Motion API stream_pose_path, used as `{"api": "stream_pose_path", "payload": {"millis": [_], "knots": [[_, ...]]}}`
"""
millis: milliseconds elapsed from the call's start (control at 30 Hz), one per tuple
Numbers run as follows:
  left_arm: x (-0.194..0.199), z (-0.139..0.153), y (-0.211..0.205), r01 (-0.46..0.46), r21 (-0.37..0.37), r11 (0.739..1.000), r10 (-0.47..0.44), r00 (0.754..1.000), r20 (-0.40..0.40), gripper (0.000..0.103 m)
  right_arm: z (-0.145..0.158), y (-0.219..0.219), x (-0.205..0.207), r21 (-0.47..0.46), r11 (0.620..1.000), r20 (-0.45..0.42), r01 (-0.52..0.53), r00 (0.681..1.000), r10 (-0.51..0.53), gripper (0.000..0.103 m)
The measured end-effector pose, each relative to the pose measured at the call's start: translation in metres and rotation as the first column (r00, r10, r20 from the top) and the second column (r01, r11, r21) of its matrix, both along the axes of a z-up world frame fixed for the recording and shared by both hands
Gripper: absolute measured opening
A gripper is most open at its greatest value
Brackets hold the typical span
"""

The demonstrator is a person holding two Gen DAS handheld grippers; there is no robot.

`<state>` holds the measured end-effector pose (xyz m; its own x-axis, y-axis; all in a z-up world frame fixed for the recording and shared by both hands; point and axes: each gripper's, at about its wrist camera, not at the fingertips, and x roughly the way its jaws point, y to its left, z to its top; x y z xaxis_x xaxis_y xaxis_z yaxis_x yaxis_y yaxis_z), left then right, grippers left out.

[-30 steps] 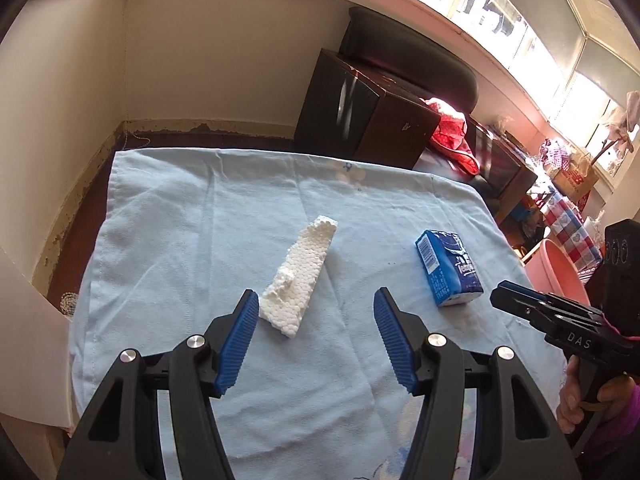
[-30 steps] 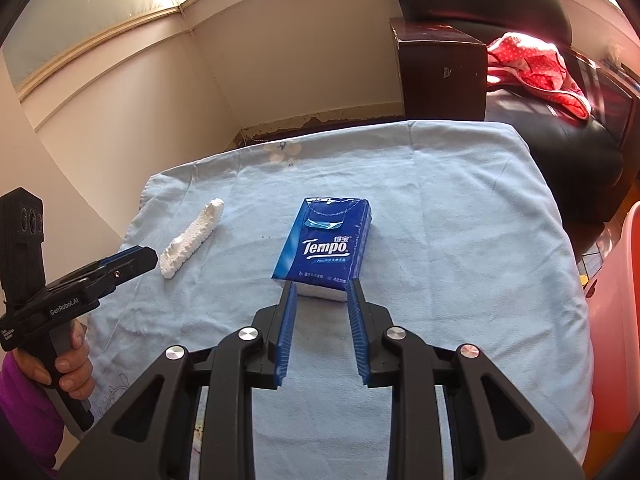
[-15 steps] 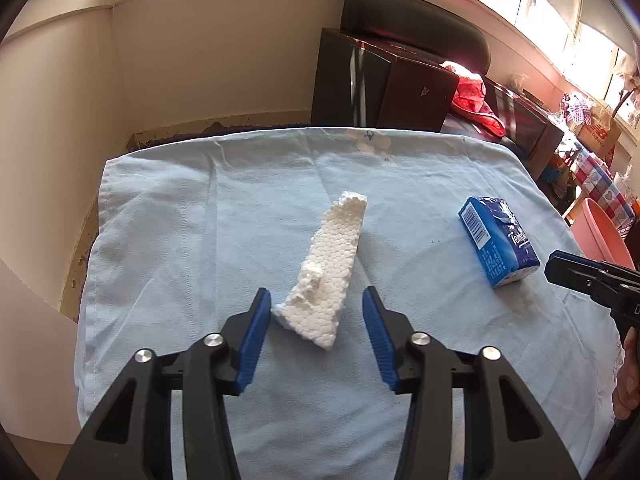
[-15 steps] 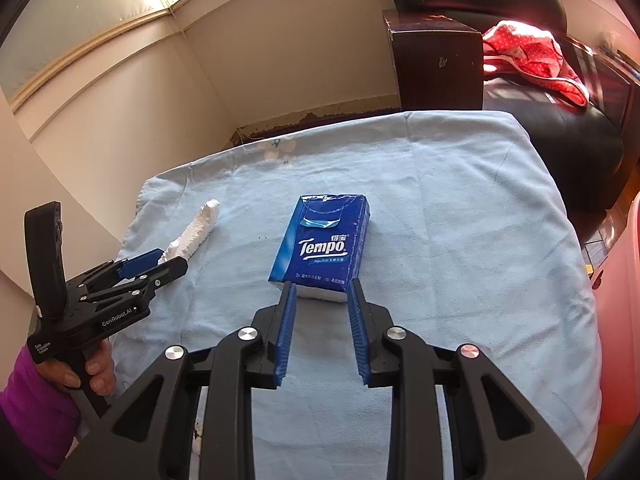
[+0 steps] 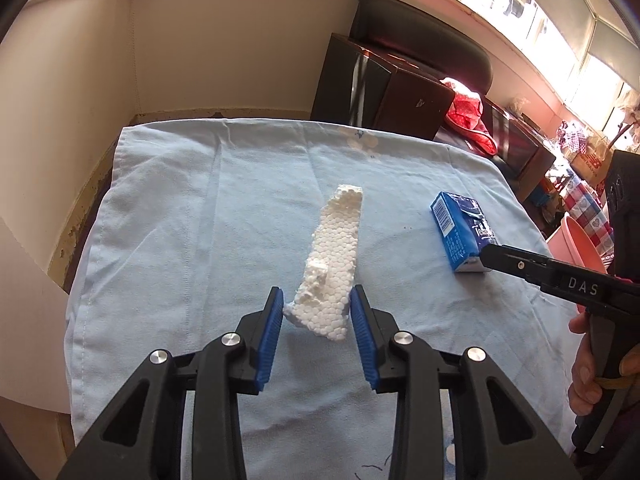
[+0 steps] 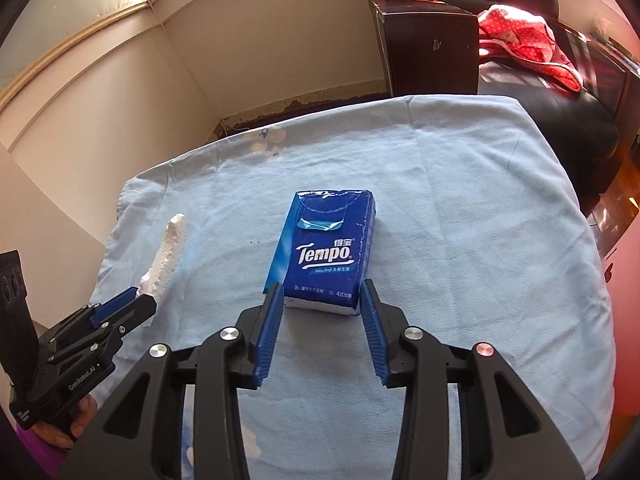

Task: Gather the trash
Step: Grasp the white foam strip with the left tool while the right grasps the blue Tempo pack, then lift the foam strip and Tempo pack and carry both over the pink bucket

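Observation:
A white styrofoam piece (image 5: 334,264) lies on the light blue cloth (image 5: 192,216); it also shows in the right wrist view (image 6: 168,260). My left gripper (image 5: 318,304) has its blue pads against both sides of the near end of the foam. A blue Tempo tissue pack (image 6: 326,256) lies mid-cloth, also seen in the left wrist view (image 5: 460,236). My right gripper (image 6: 322,298) is open, its fingertips on either side of the pack's near end.
A dark wooden cabinet (image 5: 380,92) and a black sofa with a red garment (image 6: 528,44) stand beyond the table. A pink tub (image 5: 576,244) sits off the right edge. A wall runs along the left side.
My left gripper has closed in from wide open onto the foam's near end. My right gripper has opened wider around the near end of the tissue pack.

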<state>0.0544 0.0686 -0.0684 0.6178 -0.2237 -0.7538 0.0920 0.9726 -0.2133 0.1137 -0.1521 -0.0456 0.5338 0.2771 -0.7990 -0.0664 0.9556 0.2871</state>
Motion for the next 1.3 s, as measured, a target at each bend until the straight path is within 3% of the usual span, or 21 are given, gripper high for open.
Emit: {"api": "stream_pose_path", "payload": {"millis": [100,500,700,933,967,1000,1300], "knots": [[-0.004,-0.001,0.003,-0.010,-0.017,1.000,0.010,1.000,-0.008,0.034,-0.001,0.008,0.004,-0.023,1.000,0.002,0.003,1.000,-0.003,0.049],[-0.006,-0.005,0.001,-0.020,-0.030,0.999,0.019,1.000,-0.019,0.034,-0.005,0.020,0.011,-0.037,0.999,0.018,0.018,1.000,-0.017,0.050],[-0.008,-0.006,0.000,-0.021,-0.017,1.000,0.020,1.000,-0.011,0.034,-0.015,0.019,0.016,-0.023,1.000,0.048,0.020,0.999,-0.019,0.066],[-0.007,-0.006,0.000,-0.027,-0.020,0.999,0.027,1.000,-0.011,0.034,-0.016,0.014,0.015,-0.007,1.000,0.084,-0.003,0.996,0.004,0.065],[-0.007,-0.006,0.000,-0.028,-0.019,0.999,0.027,1.000,-0.011,0.034,-0.016,0.014,0.015,-0.002,1.000,0.082,-0.009,0.997,0.010,0.063],[-0.008,-0.006,-0.001,-0.029,-0.019,0.999,0.029,1.000,-0.011,0.034,-0.015,0.014,0.014,0.011,1.000,0.085,-0.022,0.996,0.021,0.053],[-0.009,-0.004,-0.002,-0.046,-0.019,0.999,0.046,0.999,-0.019,0.034,-0.011,0.010,0.005,0.005,0.997,0.103,-0.074,0.992,0.073,0.046]]}}
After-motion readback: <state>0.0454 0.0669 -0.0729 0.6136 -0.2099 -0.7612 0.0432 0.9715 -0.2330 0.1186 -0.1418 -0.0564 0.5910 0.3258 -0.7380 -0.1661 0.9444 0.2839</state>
